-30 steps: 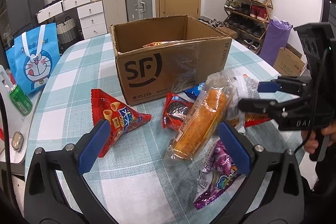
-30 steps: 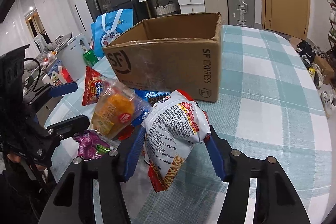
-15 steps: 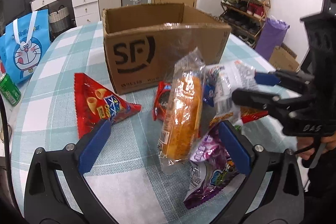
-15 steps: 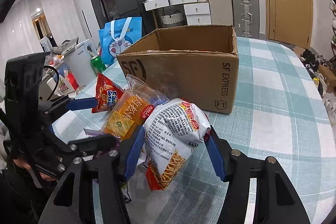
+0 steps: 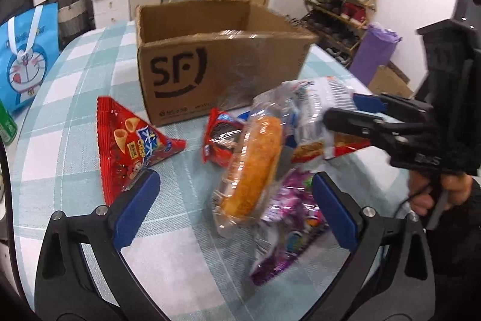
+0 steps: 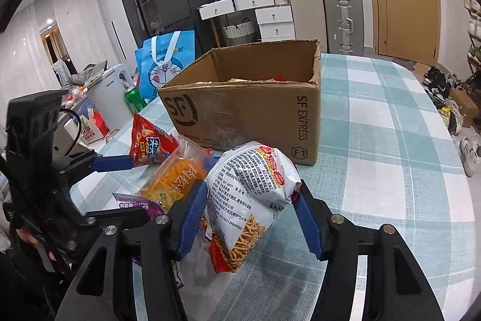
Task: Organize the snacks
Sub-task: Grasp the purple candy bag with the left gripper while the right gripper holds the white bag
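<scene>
Left wrist view: my left gripper (image 5: 233, 205) hangs spread wide over the checked tablecloth (image 5: 75, 98), pinching nothing. Between its blue fingers lie a bread roll in clear wrap (image 5: 252, 167) and a purple packet (image 5: 288, 218). A red cone-snack bag (image 5: 132, 146) lies to the left, a small red cookie pack (image 5: 219, 137) just before the open cardboard box (image 5: 216, 71).

Right wrist view: my right gripper (image 6: 251, 215) pinches a white noodle-snack bag (image 6: 249, 188), lifted upright near the box's (image 6: 249, 110) front corner. A few snacks show inside the box. A green can (image 6: 134, 99) stands at the table's far-left edge.
</scene>
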A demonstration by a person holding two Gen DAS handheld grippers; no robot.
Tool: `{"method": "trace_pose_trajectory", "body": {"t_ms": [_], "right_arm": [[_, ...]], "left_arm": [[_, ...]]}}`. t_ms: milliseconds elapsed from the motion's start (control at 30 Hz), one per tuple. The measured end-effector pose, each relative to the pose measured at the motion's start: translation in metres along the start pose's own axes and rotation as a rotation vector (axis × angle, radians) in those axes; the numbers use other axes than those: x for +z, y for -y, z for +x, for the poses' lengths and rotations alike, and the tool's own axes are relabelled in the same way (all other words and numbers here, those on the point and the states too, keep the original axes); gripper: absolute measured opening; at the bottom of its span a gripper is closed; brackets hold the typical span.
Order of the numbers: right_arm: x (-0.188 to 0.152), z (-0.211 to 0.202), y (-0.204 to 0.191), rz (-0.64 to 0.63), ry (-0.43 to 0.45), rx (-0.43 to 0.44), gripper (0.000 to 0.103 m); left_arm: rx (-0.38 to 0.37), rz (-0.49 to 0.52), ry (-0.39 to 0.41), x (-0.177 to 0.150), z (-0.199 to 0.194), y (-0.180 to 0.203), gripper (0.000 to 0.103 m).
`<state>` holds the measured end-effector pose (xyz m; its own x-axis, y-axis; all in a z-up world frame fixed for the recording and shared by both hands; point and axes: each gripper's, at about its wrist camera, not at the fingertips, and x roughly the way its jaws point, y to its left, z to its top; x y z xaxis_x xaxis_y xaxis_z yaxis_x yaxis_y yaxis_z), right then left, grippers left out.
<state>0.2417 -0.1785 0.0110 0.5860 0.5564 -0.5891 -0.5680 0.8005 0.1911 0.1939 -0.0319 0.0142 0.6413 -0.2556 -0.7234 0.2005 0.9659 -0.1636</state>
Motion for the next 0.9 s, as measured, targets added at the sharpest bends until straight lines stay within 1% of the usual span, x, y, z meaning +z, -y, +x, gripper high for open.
{"method": "trace_pose_trajectory", "body": {"t_ms": [200, 233, 267, 300, 367, 400, 467, 500, 567, 700, 767, 833, 900], "right_arm": [[0.002, -0.007, 0.005, 0.014, 0.014, 0.0, 0.059], [0.002, -0.008, 0.006, 0.017, 0.016, 0.002, 0.059], [0.002, -0.008, 0.006, 0.019, 0.017, 0.003, 0.059], [0.002, -0.009, 0.006, 0.02, 0.018, 0.003, 0.059], [0.002, -0.009, 0.006, 0.02, 0.017, 0.004, 0.059], [0.003, -0.009, 0.006, 0.019, 0.016, 0.003, 0.059], [0.003, -0.009, 0.006, 0.018, 0.015, 0.003, 0.059], [0.003, -0.009, 0.006, 0.019, 0.016, 0.003, 0.059], [0.003, -0.009, 0.006, 0.019, 0.015, 0.005, 0.059], [0.002, -0.009, 0.005, 0.02, 0.014, 0.008, 0.059], [0.002, -0.009, 0.004, 0.015, 0.012, 0.011, 0.059], [0.002, -0.008, 0.002, 0.012, 0.008, 0.017, 0.059], [0.002, -0.006, 0.001, 0.006, 0.004, 0.016, 0.059]], "left_arm": [[-0.012, 0.064, 0.023, -0.005, -0.021, 0.02, 0.1], [-0.017, 0.075, 0.022, -0.008, -0.023, 0.024, 0.097], [-0.023, 0.091, 0.025, -0.011, -0.025, 0.028, 0.088], [-0.02, 0.111, 0.03, -0.014, -0.027, 0.033, 0.083], [-0.002, 0.146, 0.026, -0.017, -0.027, 0.042, 0.067], [-0.004, 0.158, 0.024, -0.017, -0.028, 0.045, 0.064], [-0.014, 0.172, 0.022, -0.02, -0.028, 0.05, 0.052], [-0.015, 0.175, 0.015, -0.022, -0.027, 0.052, 0.049], [-0.028, 0.179, 0.001, -0.025, -0.027, 0.055, 0.039], [-0.048, 0.183, -0.028, -0.03, -0.022, 0.057, 0.039], [-0.052, 0.185, -0.027, -0.032, -0.019, 0.057, 0.04], [-0.059, 0.189, -0.029, -0.033, -0.015, 0.058, 0.043], [-0.063, 0.2, -0.029, -0.033, -0.011, 0.06, 0.043]]}}
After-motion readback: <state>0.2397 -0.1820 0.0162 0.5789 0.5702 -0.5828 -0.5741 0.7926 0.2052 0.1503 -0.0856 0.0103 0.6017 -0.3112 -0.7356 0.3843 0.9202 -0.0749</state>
